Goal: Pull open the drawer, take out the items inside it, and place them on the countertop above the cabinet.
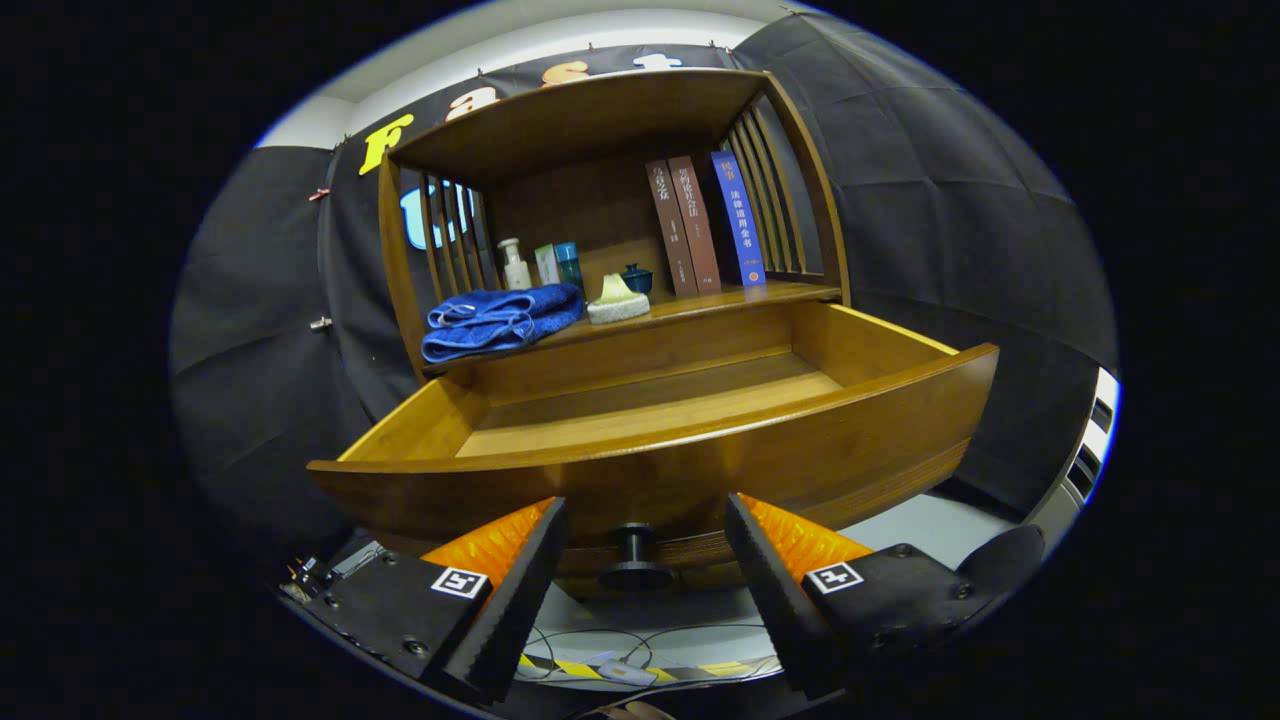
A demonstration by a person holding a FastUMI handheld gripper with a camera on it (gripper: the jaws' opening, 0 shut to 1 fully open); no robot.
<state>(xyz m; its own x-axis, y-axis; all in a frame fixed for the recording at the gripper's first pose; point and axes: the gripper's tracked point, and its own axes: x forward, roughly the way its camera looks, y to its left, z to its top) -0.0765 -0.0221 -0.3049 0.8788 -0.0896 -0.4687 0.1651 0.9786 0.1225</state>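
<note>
Wooden drawer (650, 440) stands pulled out, interior bare; gripper (640, 575) fingers released, straddling its black round knob (634, 556) without contact; folded blue towel (500, 320) rests on countertop beyond.

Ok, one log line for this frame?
drawer: pulled open, visible floor bare | gripper: open, knob between fingers | towel, soap: on countertop

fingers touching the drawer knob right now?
Apart. The gripper view shows the fingers spread wide on either side of the black drawer knob, with clear gaps on both sides; the gripper is open.
</note>
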